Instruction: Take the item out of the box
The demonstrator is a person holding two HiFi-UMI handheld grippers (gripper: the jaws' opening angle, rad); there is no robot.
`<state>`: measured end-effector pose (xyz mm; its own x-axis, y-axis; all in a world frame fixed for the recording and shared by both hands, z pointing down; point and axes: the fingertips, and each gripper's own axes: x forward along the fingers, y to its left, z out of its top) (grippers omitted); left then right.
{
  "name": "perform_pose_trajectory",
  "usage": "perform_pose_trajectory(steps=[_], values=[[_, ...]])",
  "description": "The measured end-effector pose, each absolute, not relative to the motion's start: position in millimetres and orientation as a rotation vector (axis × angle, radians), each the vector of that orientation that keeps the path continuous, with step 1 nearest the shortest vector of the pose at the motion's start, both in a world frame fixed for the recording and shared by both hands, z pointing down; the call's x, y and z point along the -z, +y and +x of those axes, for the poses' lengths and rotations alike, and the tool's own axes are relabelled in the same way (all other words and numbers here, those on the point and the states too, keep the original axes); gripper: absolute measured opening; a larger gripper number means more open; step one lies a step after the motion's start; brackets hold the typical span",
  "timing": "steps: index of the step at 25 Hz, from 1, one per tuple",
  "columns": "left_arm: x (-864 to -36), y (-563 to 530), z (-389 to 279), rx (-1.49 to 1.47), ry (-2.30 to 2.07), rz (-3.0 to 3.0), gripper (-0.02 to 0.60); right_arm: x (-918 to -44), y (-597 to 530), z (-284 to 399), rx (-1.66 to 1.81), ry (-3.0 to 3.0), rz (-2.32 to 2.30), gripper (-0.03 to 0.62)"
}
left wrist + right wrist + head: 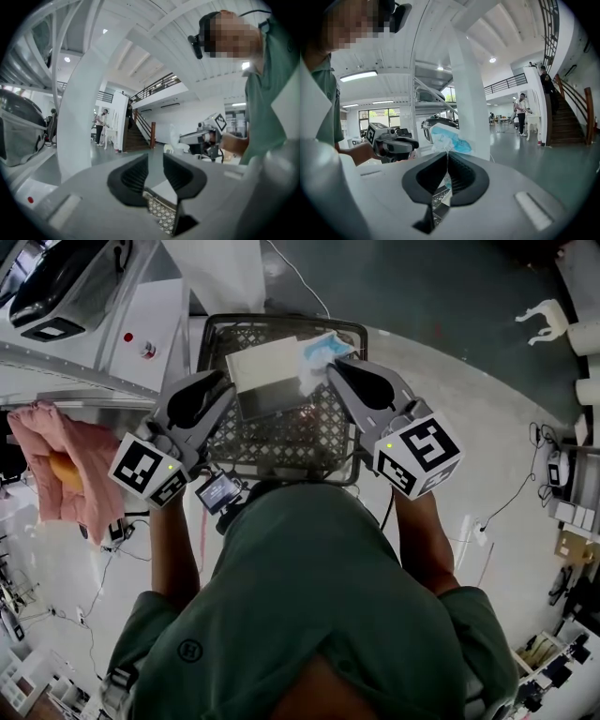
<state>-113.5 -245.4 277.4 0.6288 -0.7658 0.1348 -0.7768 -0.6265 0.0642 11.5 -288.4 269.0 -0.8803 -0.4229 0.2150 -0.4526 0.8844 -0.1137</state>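
A black mesh basket [281, 322] stands in front of me with a flat white box [267, 371] lying in it. My right gripper [336, 369] hovers over the basket's right side, shut on a crumpled blue-and-white plastic packet [319, 352]. In the right gripper view the packet [447, 138] sticks up from between the closed jaws of that gripper [447, 157]. My left gripper [225, 390] hangs over the basket's left edge. Its jaws [155, 164] stand apart with nothing between them, and basket mesh [161, 211] shows below them.
A pink cloth [70, 460] with something orange in it lies at the left. A white machine [56, 282] and a panel with a red button [128, 337] sit at the back left. The pale round tabletop [487, 427] extends right, with cables on it.
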Motion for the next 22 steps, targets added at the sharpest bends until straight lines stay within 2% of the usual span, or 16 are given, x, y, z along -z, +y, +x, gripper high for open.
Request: perform_pose_trajectory(steps=[11, 22], values=[[-251, -233, -111, -0.098, -1.33, 2.782, 0.1, -235, -277, 20, -0.145, -2.92, 0.694, 0.009], [-258, -239, -117, -0.1, -1.33, 2.768, 0.1, -243, -284, 17, -0.157, -2.9, 0.688, 0.009]])
